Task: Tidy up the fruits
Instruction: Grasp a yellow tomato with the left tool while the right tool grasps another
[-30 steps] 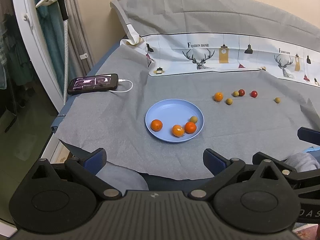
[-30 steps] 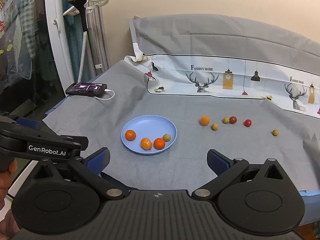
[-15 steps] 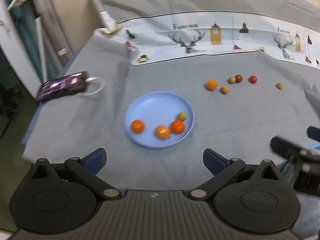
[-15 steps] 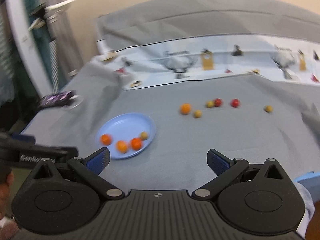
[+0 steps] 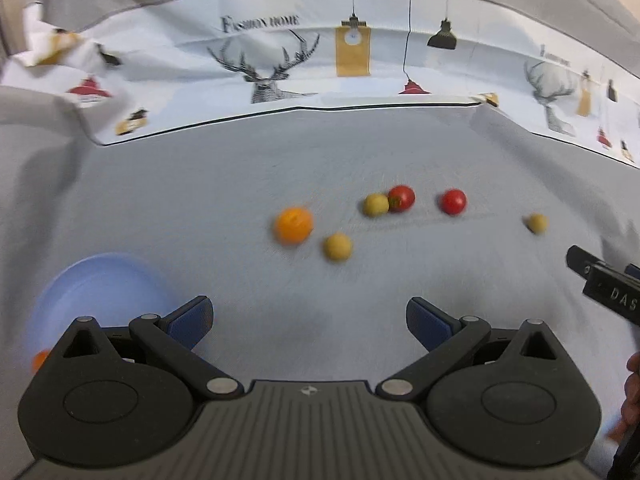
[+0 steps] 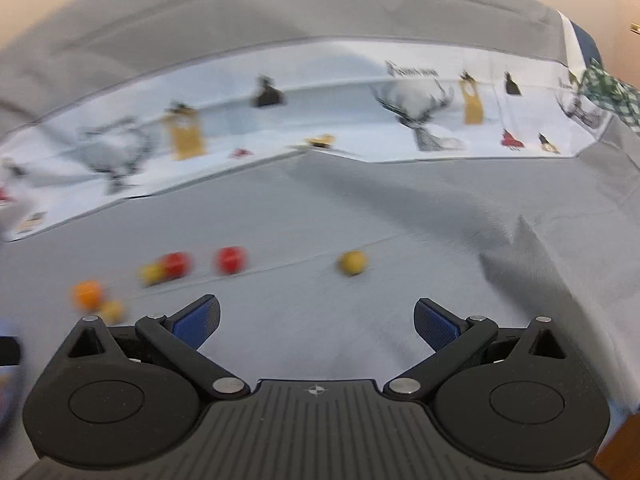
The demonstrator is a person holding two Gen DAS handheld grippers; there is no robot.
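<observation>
Loose fruits lie on the grey cloth: an orange (image 5: 293, 225), a yellow-green ball (image 5: 338, 246), another yellow-green one (image 5: 375, 205) touching a red tomato (image 5: 401, 198), a second tomato (image 5: 453, 201) and a lone yellow fruit (image 5: 537, 223). The blue plate (image 5: 92, 288) sits at lower left, one orange fruit (image 5: 39, 359) peeking beside my left gripper (image 5: 309, 322), which is open and empty. My right gripper (image 6: 316, 322) is open and empty, with the lone yellow fruit (image 6: 352, 263) just ahead of it. Its body shows at the right edge of the left wrist view.
A printed white cloth band (image 5: 352, 56) with deer and lamps runs along the back. A raised fold of grey cloth (image 6: 528, 248) stands to the right. A green checked fabric (image 6: 608, 92) lies at the far right corner.
Both grippers have swept forward and to the right over the cloth; the plate has slid to the left edge and the loose fruits are much closer. Both stay open.
</observation>
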